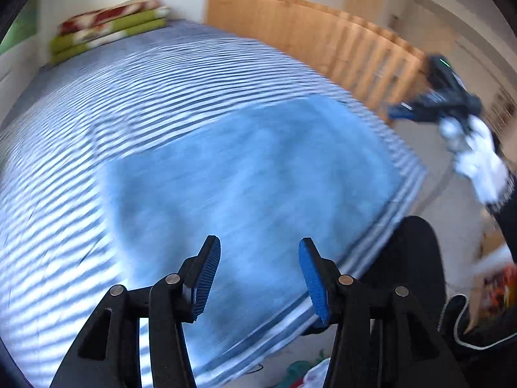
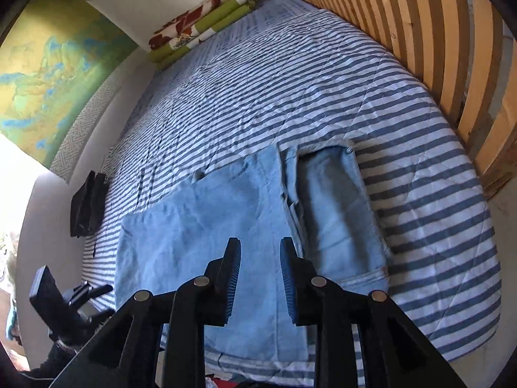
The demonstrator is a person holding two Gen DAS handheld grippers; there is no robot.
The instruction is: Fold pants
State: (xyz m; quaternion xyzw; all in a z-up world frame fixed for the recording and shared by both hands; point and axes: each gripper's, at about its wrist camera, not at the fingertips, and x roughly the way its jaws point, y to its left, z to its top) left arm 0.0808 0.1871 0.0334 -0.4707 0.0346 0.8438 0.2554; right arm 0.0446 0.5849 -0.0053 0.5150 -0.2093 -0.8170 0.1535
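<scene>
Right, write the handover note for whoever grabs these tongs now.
Left tongs: open, nothing between the pads, above the near edge of the pants.
Right tongs: partly open, empty, over the near part of the pants.
Pants: light blue, lying flat on the striped bedcover near the bed's front edge, already folded over into a compact rectangle, one layer on top, a narrower part showing beside it on the side of the wooden slats.
Done: at least one fold, both tongs released.
Left: possibly one more fold in half; check that the edges line up.
</scene>
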